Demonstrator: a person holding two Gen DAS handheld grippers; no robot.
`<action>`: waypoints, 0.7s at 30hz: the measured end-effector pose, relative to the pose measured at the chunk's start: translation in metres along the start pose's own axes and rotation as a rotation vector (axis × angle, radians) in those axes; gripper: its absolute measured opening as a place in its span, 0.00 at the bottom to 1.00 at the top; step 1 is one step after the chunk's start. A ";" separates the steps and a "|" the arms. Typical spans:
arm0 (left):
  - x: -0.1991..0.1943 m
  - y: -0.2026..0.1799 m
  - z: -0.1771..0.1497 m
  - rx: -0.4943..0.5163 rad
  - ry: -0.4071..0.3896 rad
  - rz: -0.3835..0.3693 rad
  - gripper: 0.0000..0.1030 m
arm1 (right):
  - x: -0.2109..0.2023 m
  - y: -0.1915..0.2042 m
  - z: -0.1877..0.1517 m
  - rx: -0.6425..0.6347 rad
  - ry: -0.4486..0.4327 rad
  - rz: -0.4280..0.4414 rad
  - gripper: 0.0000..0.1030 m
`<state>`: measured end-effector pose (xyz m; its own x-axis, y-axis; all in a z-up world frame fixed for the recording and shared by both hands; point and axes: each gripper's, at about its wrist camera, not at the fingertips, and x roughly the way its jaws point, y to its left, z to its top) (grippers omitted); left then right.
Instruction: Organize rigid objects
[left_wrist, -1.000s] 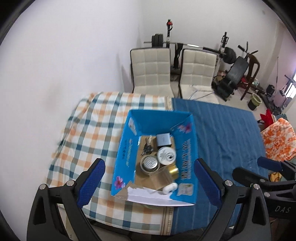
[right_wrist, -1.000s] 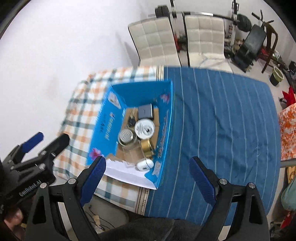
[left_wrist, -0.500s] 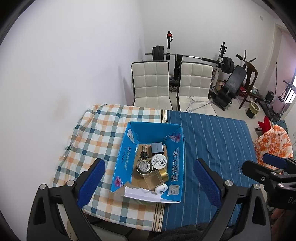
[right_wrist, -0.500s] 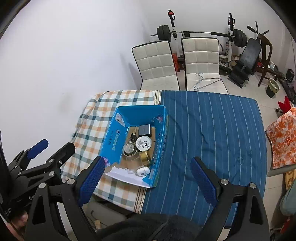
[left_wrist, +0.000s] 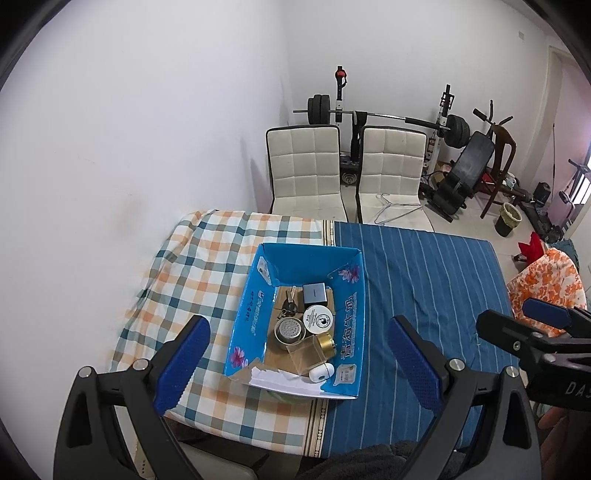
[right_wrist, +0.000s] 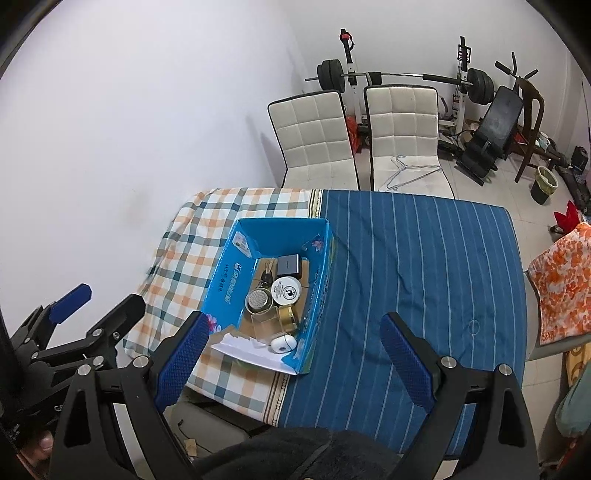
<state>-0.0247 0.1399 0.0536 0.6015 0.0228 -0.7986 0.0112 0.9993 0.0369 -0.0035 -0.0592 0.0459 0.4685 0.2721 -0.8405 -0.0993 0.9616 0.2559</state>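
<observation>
A blue cardboard box (left_wrist: 255, 306) (right_wrist: 225, 277) sits open on the table where the checked cloth meets the blue striped cloth. It holds a grey block (left_wrist: 315, 293), a white round tin (left_wrist: 317, 319), a metal strainer cup (left_wrist: 290, 329), a gold tin (left_wrist: 325, 343), a clear plastic box (left_wrist: 304, 356), a small white oval thing (left_wrist: 321, 372) and dark keys (left_wrist: 290, 305). My left gripper (left_wrist: 297, 363) is open and empty, high above the table's near edge. My right gripper (right_wrist: 291, 362) is open and empty, also high.
The table carries a checked cloth (left_wrist: 207, 280) on the left and a blue striped cloth (left_wrist: 424, 280) on the right. Two white padded chairs (left_wrist: 304, 173) stand behind it, one with a wire hanger. Gym equipment (left_wrist: 454, 129) lines the back wall. An orange patterned cushion (left_wrist: 546, 277) lies right.
Both grippers have pulled up and back from the box, which now looks smaller and farther. The box and its contents have not moved.
</observation>
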 end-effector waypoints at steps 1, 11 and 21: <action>0.002 0.000 -0.001 -0.002 0.006 0.004 0.95 | 0.002 0.000 -0.001 0.000 0.002 -0.003 0.93; 0.020 0.010 -0.008 -0.045 0.065 0.032 0.95 | 0.023 -0.002 -0.010 -0.038 0.019 -0.093 0.93; 0.029 0.015 -0.015 -0.061 0.097 0.038 0.95 | 0.039 -0.011 -0.014 -0.036 0.046 -0.127 0.93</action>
<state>-0.0188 0.1559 0.0221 0.5202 0.0603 -0.8519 -0.0599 0.9976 0.0340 0.0034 -0.0585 0.0037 0.4384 0.1486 -0.8864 -0.0739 0.9889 0.1292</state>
